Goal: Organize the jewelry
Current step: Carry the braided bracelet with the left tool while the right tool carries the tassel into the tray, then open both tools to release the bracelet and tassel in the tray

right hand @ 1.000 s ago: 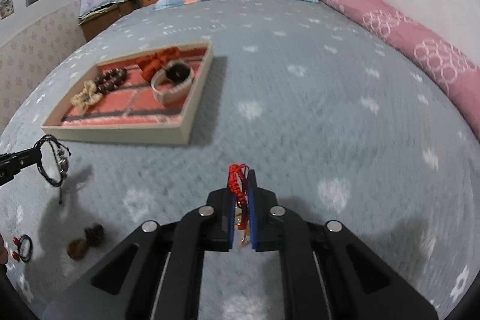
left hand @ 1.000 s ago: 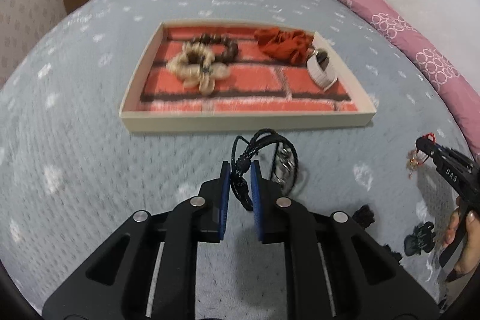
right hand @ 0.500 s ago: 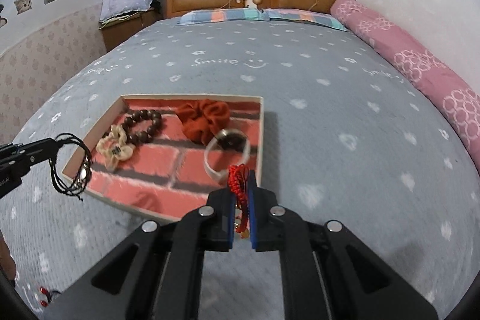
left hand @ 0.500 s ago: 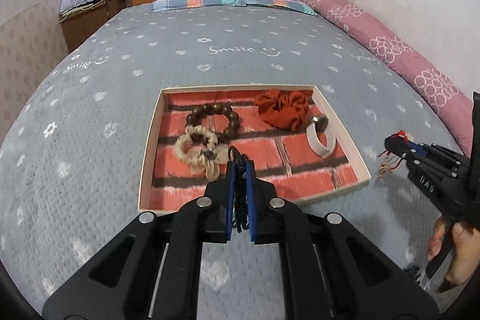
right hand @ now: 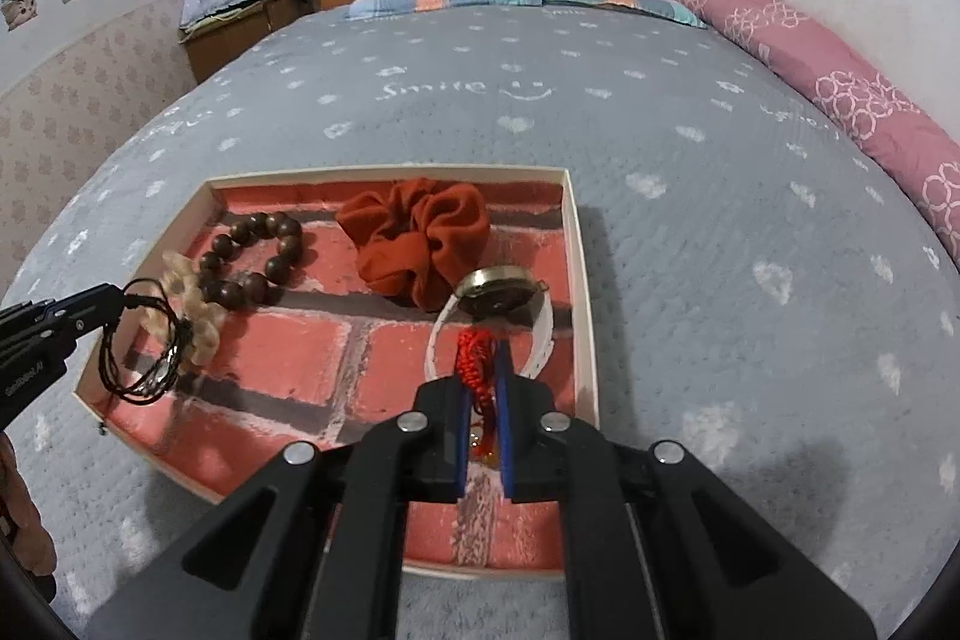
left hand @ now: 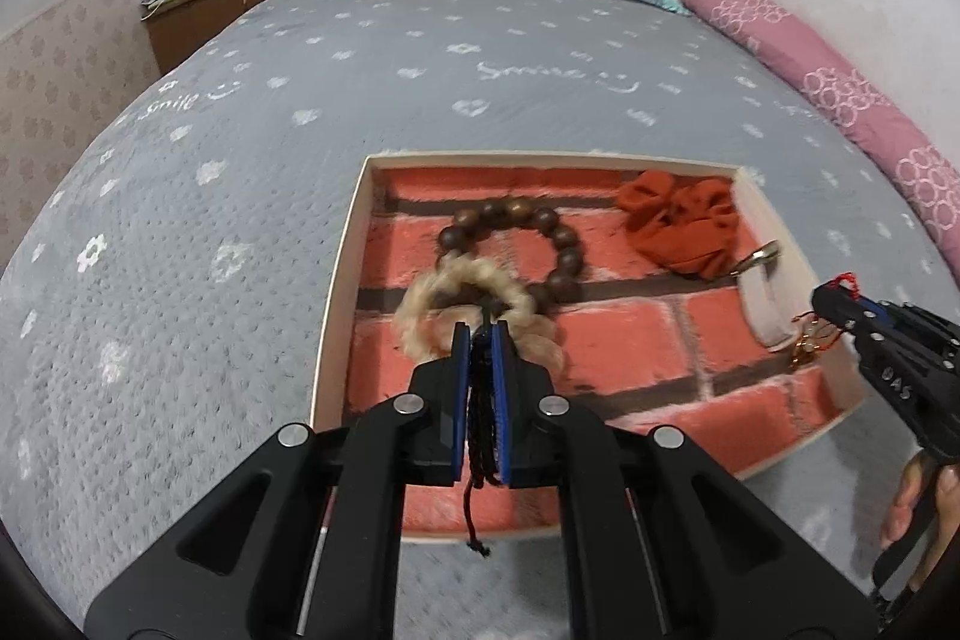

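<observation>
Over the brick-print tray (left hand: 336, 274), the left gripper (left hand: 480, 334) clamps a black cord bracelet (left hand: 480, 418). Lower centre, the right gripper (right hand: 483, 349) pinches a red braided bracelet (right hand: 474, 364).

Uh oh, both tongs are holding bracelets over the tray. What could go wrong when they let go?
1. The black cord bracelet in the left tongs hangs above the cream scrunchie and wooden beads; it might tangle with them.
2. The red string bracelet in the right tongs might drop onto the watch.
</observation>
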